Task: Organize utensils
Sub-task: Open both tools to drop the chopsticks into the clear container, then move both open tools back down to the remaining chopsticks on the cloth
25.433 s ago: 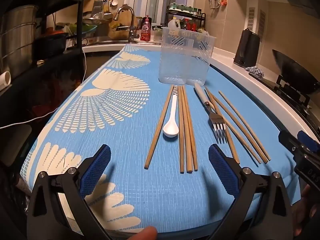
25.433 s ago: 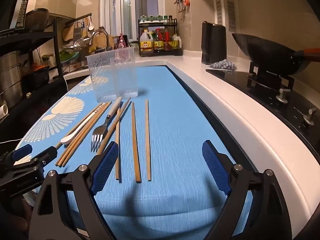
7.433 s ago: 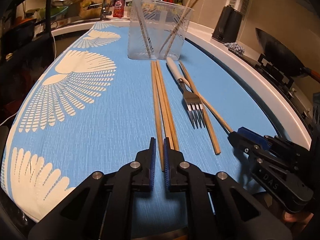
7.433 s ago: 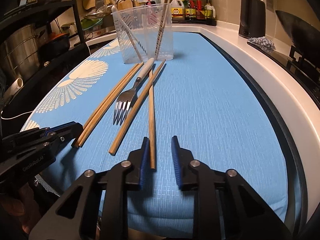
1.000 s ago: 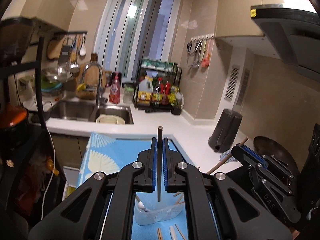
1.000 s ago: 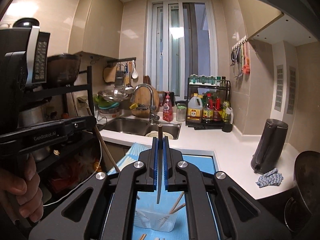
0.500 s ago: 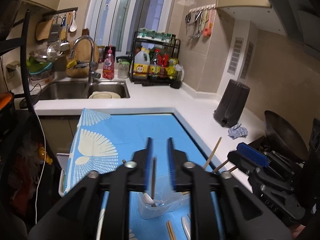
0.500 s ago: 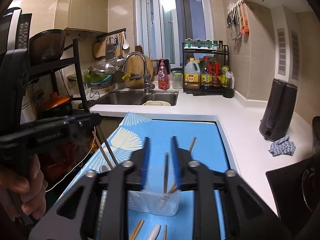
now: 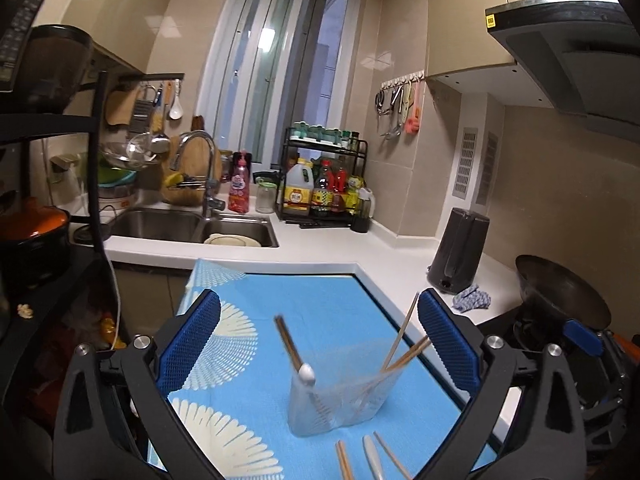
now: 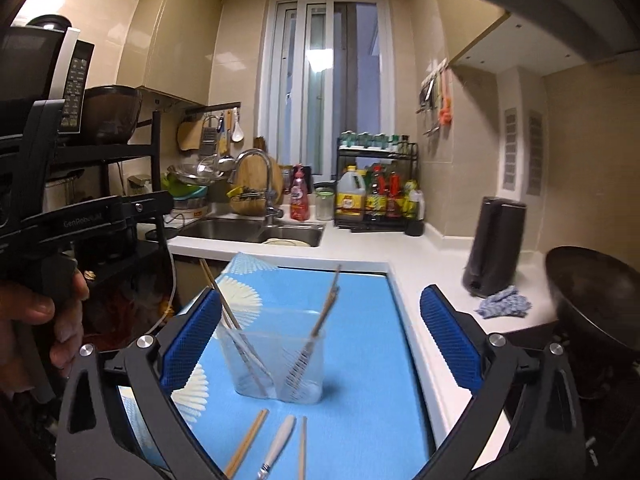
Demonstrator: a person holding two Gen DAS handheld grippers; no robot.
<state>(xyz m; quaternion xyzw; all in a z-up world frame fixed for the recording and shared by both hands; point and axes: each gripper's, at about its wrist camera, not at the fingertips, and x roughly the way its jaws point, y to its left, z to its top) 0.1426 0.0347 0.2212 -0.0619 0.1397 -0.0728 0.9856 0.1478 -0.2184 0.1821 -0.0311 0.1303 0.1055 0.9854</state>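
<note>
A clear plastic container [image 9: 340, 404] stands on the blue patterned mat [image 9: 320, 300], holding several wooden chopsticks [image 9: 402, 340] and a white spoon [image 9: 306, 374]. My left gripper [image 9: 319, 312] hovers above and in front of it, its jaws opening wide with nothing between the pads. My right gripper [image 10: 321, 304] is over the same container [image 10: 280, 364], its jaws also opening and empty. Chopsticks [image 10: 326, 304] lean inside. In front of the container on the mat lie a white-handled fork [image 10: 278, 444], a pair of chopsticks [image 10: 246, 448] and a single chopstick [image 10: 303, 452].
A black kettle [image 9: 460, 252] and a rag [image 9: 472, 298] sit on the white counter at the right, with a dark wok [image 9: 560, 292] beyond them. The sink [image 9: 192, 224] lies behind the mat. A black rack [image 10: 156, 184] stands at the left. A hand [image 10: 40, 308] holds the left gripper.
Both grippers were shut on a chopstick each above the container. They have sunk towards it and opened wide, and the chopsticks have dropped into the container.
</note>
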